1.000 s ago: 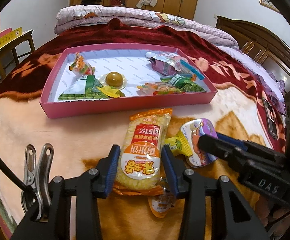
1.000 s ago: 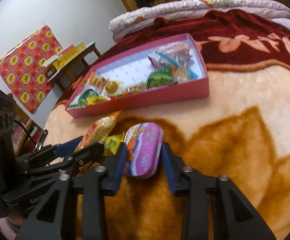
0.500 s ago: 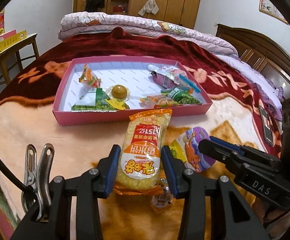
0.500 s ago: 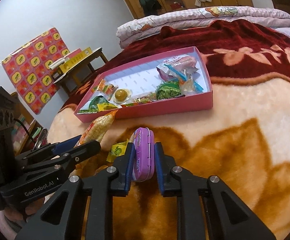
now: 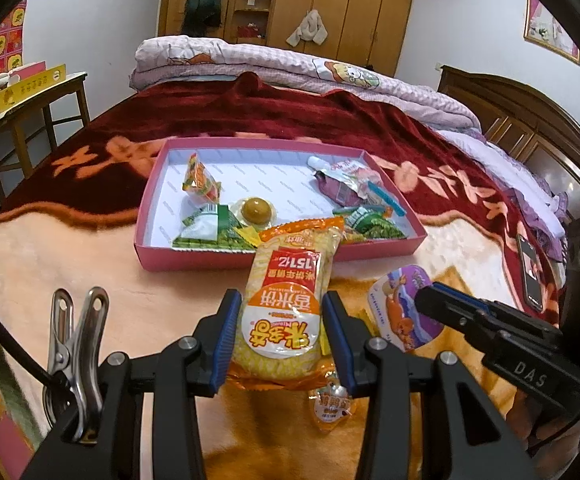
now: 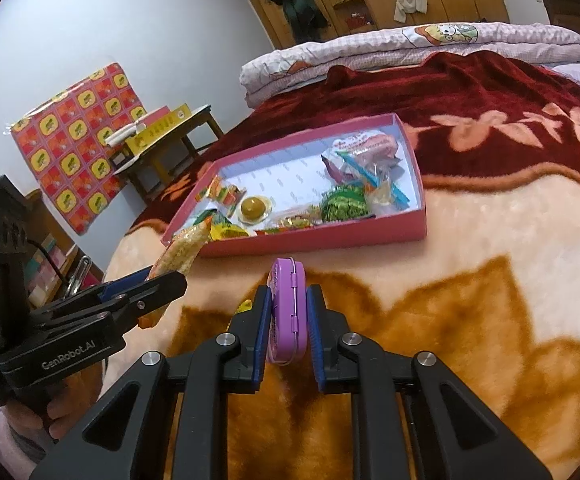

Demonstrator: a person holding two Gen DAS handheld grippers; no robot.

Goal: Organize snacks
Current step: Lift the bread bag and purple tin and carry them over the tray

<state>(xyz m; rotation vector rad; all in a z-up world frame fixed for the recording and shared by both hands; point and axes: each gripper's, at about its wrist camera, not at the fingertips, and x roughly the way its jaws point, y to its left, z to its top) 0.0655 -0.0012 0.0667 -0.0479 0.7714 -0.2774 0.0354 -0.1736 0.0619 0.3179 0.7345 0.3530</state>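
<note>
My left gripper (image 5: 280,304) is shut on a long yellow rice-cracker packet (image 5: 286,280), held off the blanket with its far end in front of the pink tray (image 5: 210,258). In the right wrist view, my right gripper (image 6: 288,300) is shut on a purple tin (image 6: 286,320), which stands on its edge between the blue pads. The tray (image 6: 329,240) holds several snacks, among them a brown egg (image 5: 256,210) and green pea packets. A small orange pouch (image 5: 329,404) and a yellow sachet (image 6: 244,306) lie on the blanket below the grippers.
A phone (image 5: 529,276) lies on the blanket at the right. A folded quilt (image 5: 290,68) runs along the far end of the bed. At the left stands a wooden table (image 5: 30,96) with yellow boxes, and a dark headboard (image 5: 529,120) is at the right.
The right jaws closed on the purple tin and it turned from flat onto its edge. My left gripper rose with the cracker packet, away from the blanket.
</note>
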